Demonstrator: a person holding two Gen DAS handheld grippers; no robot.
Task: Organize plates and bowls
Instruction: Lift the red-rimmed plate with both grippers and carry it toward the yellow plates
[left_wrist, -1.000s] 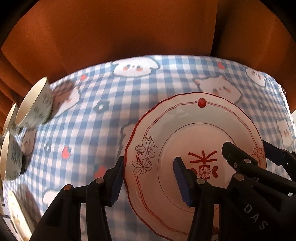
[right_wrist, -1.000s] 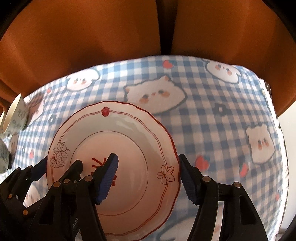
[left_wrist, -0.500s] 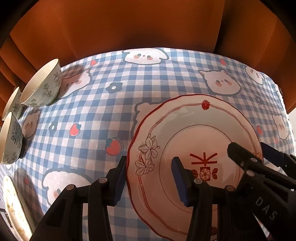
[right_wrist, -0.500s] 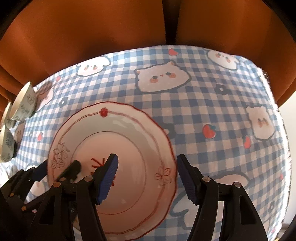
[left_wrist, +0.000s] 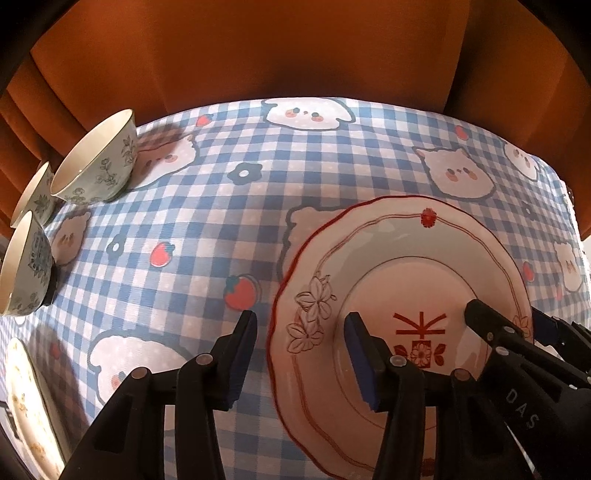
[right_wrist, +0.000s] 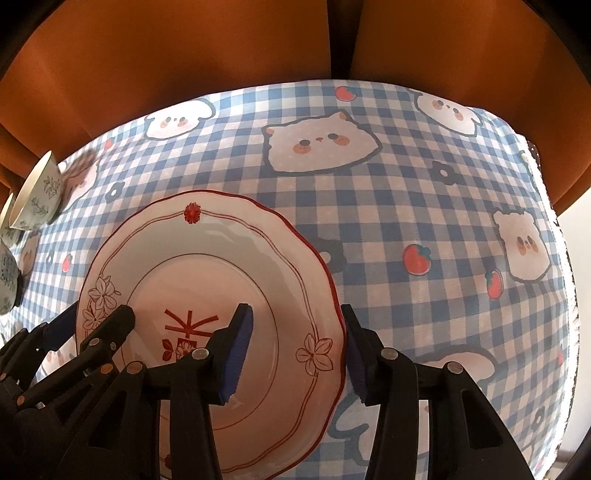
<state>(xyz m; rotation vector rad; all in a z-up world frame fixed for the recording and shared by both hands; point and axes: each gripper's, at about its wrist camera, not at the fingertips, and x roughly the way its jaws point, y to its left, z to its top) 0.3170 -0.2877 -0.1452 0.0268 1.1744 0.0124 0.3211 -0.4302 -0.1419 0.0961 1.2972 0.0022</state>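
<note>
Plate (left_wrist: 406, 280) straddled at opposite rims by left gripper (left_wrist: 301, 363) and right gripper (right_wrist: 295, 352), both released (bowls (left_wrist: 96, 162) far left). Next, I judged: clench together, then lift level.

Plate (left_wrist: 402, 236) white with dark red scalloped edge, thin red double line, red flower outlines, and a red symbol in the centre. Tablecloth (left_wrist: 207, 206) blue-and-white gingham printed with white bears and cats, red strawberries, dark blue flowers. Bowls (left_wrist: 94, 162) cream inside, pale green outside with dark leaf sprigs. Curtain (left_wrist: 258, 51) rust orange. Gripper fingers (right_wrist: 240, 343) black with blue pads.
</note>
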